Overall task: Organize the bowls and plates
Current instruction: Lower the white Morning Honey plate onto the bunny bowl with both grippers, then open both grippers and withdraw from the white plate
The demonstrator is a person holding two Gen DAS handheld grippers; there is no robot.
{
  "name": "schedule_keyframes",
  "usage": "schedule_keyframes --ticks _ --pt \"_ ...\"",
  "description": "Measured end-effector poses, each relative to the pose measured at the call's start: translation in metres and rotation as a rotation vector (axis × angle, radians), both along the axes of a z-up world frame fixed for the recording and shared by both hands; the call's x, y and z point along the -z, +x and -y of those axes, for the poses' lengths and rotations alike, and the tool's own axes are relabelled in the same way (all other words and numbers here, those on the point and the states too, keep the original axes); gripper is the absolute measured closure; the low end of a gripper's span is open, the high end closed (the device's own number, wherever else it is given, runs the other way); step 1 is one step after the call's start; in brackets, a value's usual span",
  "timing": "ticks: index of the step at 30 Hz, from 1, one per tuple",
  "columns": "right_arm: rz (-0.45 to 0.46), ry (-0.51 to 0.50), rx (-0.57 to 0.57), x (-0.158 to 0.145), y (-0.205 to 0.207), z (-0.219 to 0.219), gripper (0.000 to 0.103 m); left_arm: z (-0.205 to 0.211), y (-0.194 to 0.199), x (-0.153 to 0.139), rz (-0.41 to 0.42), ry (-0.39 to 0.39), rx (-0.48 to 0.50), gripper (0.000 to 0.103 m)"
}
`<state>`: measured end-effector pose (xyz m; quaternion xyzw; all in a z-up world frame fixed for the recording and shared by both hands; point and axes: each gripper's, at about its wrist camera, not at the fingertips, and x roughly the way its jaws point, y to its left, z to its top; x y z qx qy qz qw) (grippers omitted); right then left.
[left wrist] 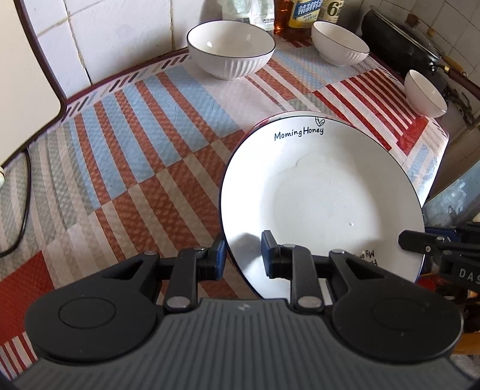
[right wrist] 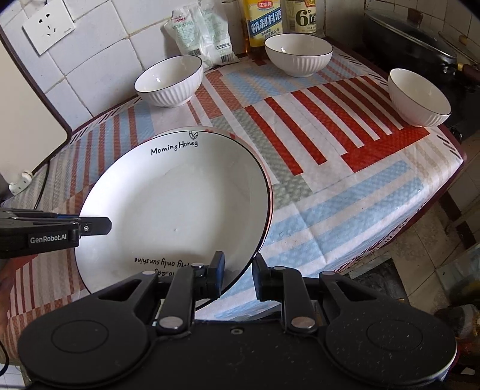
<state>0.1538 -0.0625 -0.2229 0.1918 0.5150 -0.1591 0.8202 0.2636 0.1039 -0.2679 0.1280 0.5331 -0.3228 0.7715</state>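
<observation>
A: Status of the tongs?

B: Left tongs: clenched on the plate at its lower-left rim, one pad outside the rim, one over the inner face. Right tongs: fingers straddle the lower-right rim. Whether the pads press on it cannot be told.

A: Plate location?

B: Centre-right of the left view, centre-left of the right view, over the near part of the cloth. It is empty.

A: Other containers?

B: Three bowls along the top of the frame: left bowl, middle bowl, right bowl. All upright, all empty, well apart from each other and from the plate.

A: What does only one view show?

B: The right view alone shows the socket at upper left and the packets in full. It also shows the left tongs side-on at the left edge. The left view shows the right tongs at its right edge, and a cable at far left.

A: Items hidden or unclear?

B: The bottles are cut off at the top. The pan at upper right is dark and its contents cannot be seen. The lettering at the plate's near rim is partly covered by the fingers. A thin second rim line shows behind the plate's far edge; whether it is another plate cannot be told.
</observation>
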Motion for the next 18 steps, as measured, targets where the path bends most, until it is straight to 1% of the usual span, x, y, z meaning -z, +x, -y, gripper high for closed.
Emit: schedule_keyframes --ticks 4,8,11,13,14,15,18 --pt "-0.016 -0.080 -0.028 0.002 0.005 -0.010 0.075 0.007 -0.003 -0.001 0.010 0.034 0.036 0.078" --pt "-0.013 -0.097 -0.018 0.005 0.007 -0.011 0.074 0.016 -0.006 -0.001 0.026 0.089 0.050 0.076" --pt "-0.022 -0.138 -0.047 0.006 0.011 -0.015 0.072 0.021 -0.007 -0.002 0.033 0.115 0.053 0.074" --pt "-0.033 -0.158 -0.054 0.006 0.013 -0.016 0.071 0.019 -0.008 -0.007 0.041 0.113 0.051 0.070" --pt "-0.038 -0.173 -0.047 0.002 0.015 -0.016 0.071 0.017 -0.008 -0.012 0.046 0.110 0.043 0.065" --pt "-0.024 -0.190 -0.034 -0.004 0.015 -0.017 0.071 0.014 -0.009 -0.018 0.051 0.100 0.038 0.061" --pt "0.037 -0.184 -0.051 -0.027 0.016 -0.020 0.070 0.004 -0.010 -0.038 0.058 0.069 0.025 0.059"
